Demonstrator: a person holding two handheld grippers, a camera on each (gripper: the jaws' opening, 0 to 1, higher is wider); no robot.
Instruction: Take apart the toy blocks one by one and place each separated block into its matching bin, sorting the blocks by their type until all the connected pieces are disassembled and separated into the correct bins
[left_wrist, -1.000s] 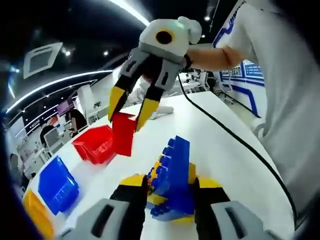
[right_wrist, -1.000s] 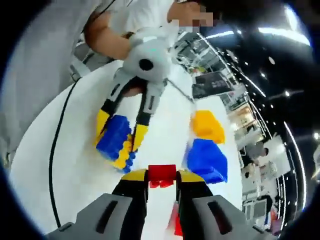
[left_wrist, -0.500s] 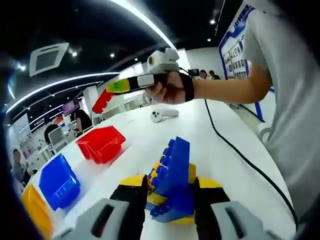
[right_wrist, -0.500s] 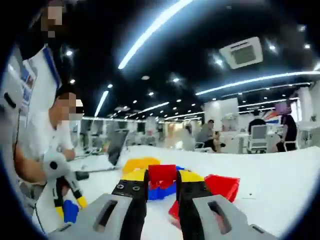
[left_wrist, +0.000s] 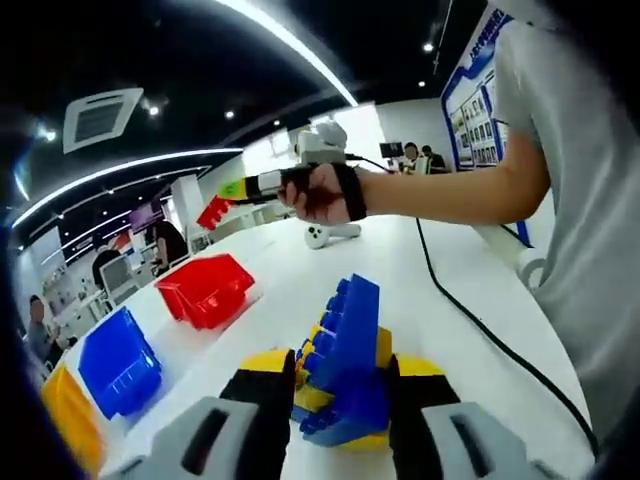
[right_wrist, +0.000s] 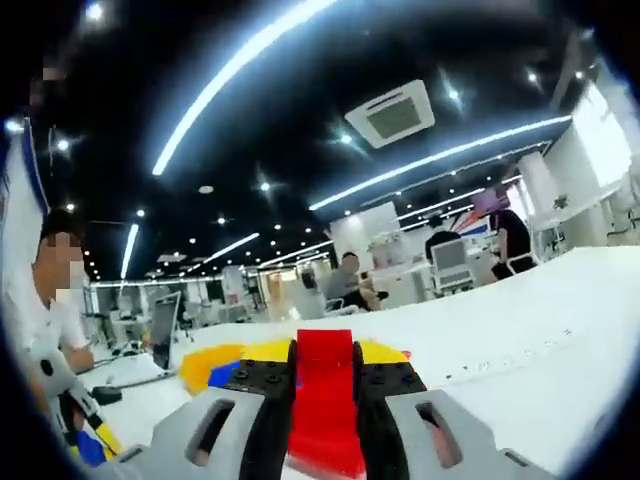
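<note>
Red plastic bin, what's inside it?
The red plastic bin on the white table tilts its open side away in the left gripper view, so its inside is hidden.

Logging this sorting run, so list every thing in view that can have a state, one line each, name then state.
left gripper: shut on the block stack.
block stack: blue and yellow blocks joined, clamped, standing above the table.
right gripper: shut on the red block, raised above the table.
red block: separated, held between the jaws.
red bin: on the table, open side up.
blue bin: on the table, open.
yellow bin: on the table, partly cut off.
</note>
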